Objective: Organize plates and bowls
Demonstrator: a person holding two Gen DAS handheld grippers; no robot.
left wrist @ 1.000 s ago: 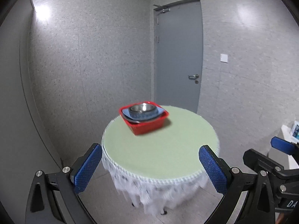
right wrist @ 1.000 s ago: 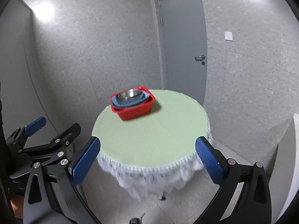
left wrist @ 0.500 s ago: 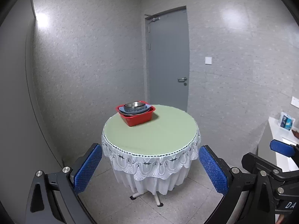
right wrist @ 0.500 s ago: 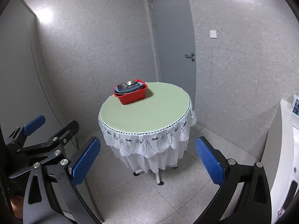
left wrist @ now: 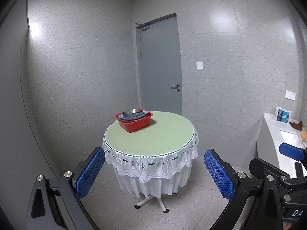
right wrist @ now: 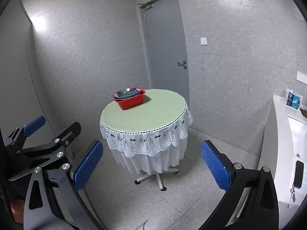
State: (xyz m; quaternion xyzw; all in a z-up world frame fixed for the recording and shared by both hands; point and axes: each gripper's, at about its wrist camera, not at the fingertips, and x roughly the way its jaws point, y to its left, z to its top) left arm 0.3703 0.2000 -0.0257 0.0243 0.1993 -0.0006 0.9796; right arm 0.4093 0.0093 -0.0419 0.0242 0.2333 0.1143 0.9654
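Observation:
A red plastic basin [left wrist: 135, 125] stands at the far left of a round table [left wrist: 153, 140] with a green top and white lace cloth. Inside it lie a blue plate [left wrist: 142, 116] and a steel bowl [left wrist: 132, 112] on top. The basin also shows in the right wrist view [right wrist: 131, 101], with the bowl [right wrist: 125, 91] in it. My left gripper [left wrist: 154, 170] is open and empty, well short of the table. My right gripper [right wrist: 151, 164] is open and empty, also back from the table [right wrist: 145, 115].
A grey door [left wrist: 160, 67] is behind the table. A white counter [right wrist: 285, 140] with a sink runs along the right, with a blue-white packet [right wrist: 292, 98] and a dark phone-like object [right wrist: 299, 174] on it. The table stands on a wheeled base [right wrist: 156, 176] on tiled floor.
Both grippers have drawn back from the table, which now looks smaller and shows its skirt and base. Both stay open and empty. The basin has not moved.

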